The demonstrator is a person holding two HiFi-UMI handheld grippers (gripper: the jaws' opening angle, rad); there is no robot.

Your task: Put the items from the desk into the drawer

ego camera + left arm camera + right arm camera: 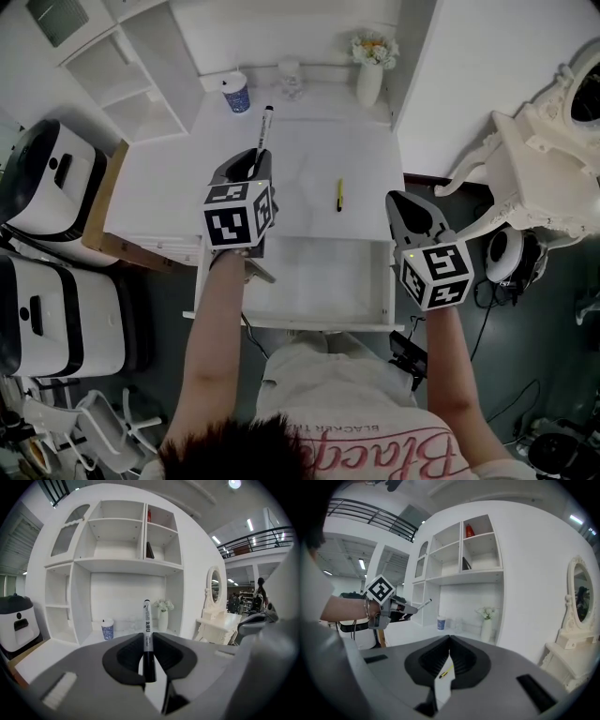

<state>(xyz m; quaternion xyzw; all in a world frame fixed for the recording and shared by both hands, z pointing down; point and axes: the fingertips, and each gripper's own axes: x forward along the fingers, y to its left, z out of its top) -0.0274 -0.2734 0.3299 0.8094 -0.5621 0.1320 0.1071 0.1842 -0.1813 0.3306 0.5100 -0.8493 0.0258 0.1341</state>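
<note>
My left gripper is shut on a black marker and holds it above the white desk, its capped end pointing toward the back wall. In the left gripper view the marker stands upright between the jaws. A yellow pen lies on the desk right of centre, just behind the open white drawer, whose inside looks bare. My right gripper hovers over the drawer's right edge, shut with nothing in it. Below its jaws the yellow pen shows.
At the back of the desk stand a blue patterned cup, a clear glass and a white vase with flowers. White appliances sit on the left. An ornate white dressing table stands on the right.
</note>
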